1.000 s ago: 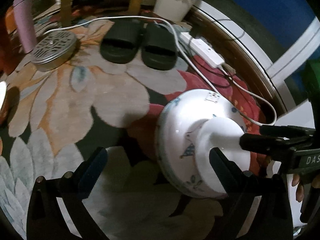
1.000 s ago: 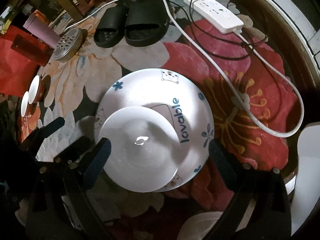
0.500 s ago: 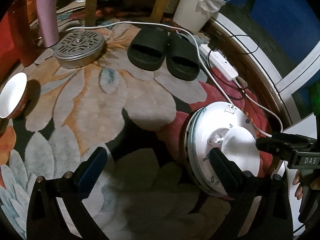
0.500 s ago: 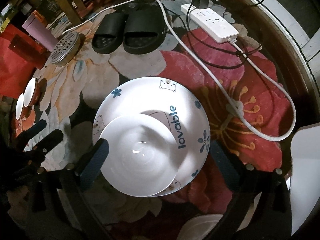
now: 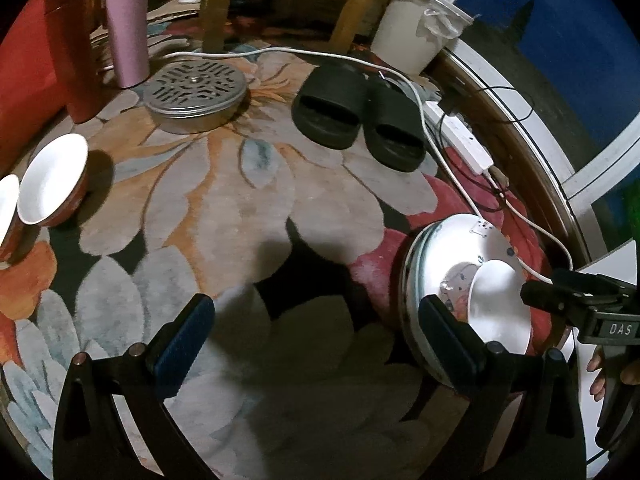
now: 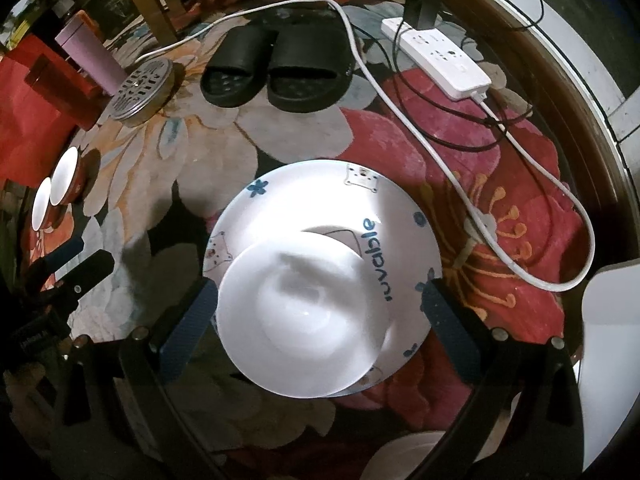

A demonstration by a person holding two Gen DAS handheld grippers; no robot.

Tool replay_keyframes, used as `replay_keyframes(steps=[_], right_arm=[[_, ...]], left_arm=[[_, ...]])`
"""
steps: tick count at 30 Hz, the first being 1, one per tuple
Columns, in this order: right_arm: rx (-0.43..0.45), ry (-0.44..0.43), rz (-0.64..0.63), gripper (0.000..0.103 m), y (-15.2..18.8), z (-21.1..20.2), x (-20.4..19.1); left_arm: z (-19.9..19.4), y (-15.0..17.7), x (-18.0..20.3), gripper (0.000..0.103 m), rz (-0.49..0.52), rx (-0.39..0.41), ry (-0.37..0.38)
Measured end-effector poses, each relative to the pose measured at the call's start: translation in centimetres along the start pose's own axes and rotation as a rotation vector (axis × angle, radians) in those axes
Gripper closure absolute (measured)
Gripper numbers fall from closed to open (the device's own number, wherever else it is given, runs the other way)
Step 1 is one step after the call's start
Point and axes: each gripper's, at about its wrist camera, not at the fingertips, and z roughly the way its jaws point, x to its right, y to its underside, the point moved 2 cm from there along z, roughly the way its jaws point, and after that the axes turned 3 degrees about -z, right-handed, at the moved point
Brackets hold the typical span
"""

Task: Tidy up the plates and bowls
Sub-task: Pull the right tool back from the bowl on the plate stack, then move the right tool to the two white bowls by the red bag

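A large white plate (image 6: pixel 304 200) printed "lovable" lies on the flowered carpet; in the left wrist view it (image 5: pixel 452 248) tops a short stack. A smaller plain white plate (image 6: pixel 304 320) rests on it, off-centre toward the near side. My right gripper (image 6: pixel 320 316) hangs open over it, with the small plate (image 5: pixel 500 308) between its spread fingers (image 6: pixel 188 316) and touching neither. My left gripper (image 5: pixel 316 332) is open over bare carpet, left of the stack, holding nothing. Two red bowls with white insides (image 5: pixel 52 180) (image 6: pixel 66 176) stand at the far left.
Black slippers (image 5: pixel 352 116), a white cable (image 6: pixel 400 108) and a power strip (image 6: pixel 440 60) lie beyond the plates. A perforated metal tin (image 5: pixel 196 92), a pink tumbler (image 5: pixel 126 20) and chair legs stand at the back. Another white plate rim (image 6: pixel 408 456) shows at the near edge.
My left gripper has drawn back and to the left, away from the plate stack, bringing the red bowls into view. The right gripper stays over the small plate.
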Motion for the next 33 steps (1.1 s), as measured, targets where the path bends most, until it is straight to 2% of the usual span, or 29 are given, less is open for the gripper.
replay_keyframes(steps=[33], right_arm=[[0.011, -0.025, -0.065, 0.000, -0.5, 0.7, -5.5]], left_arm=[[-2.3, 1.1, -7.0, 0.001, -0.092, 0.011, -0.068]])
